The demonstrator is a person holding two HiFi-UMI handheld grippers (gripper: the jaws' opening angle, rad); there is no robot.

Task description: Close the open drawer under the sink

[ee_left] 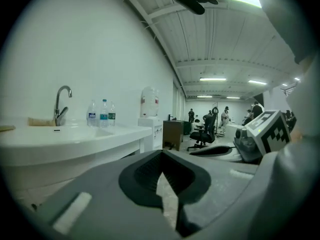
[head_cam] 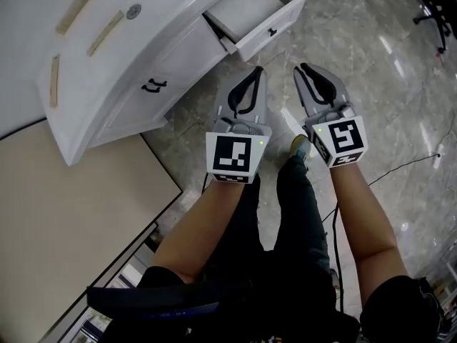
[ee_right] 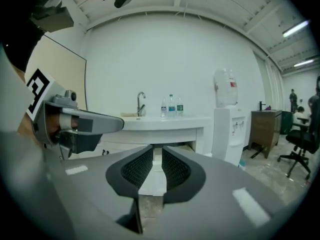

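Note:
The white drawer (head_cam: 275, 21) stands pulled out from the white sink cabinet (head_cam: 114, 70) at the top of the head view, its small dark handle facing me. Both grippers hover side by side over the marble floor, short of the drawer front. My left gripper (head_cam: 255, 70) (ee_left: 162, 154) is shut, tips touching, with nothing in it. My right gripper (head_cam: 303, 68) (ee_right: 157, 151) shows a narrow slit between its pads, and nothing is held. Through that slit I see a white cabinet part (ee_right: 152, 183) below the counter (ee_right: 165, 124).
A faucet (ee_right: 141, 104) and three water bottles (ee_right: 171, 106) stand on the counter. A water dispenser (ee_right: 226, 119) is right of the cabinet. A beige panel (head_cam: 64, 213) lies at my left. An office chair (head_cam: 432, 6) and a floor cable (head_cam: 400, 166) are to the right.

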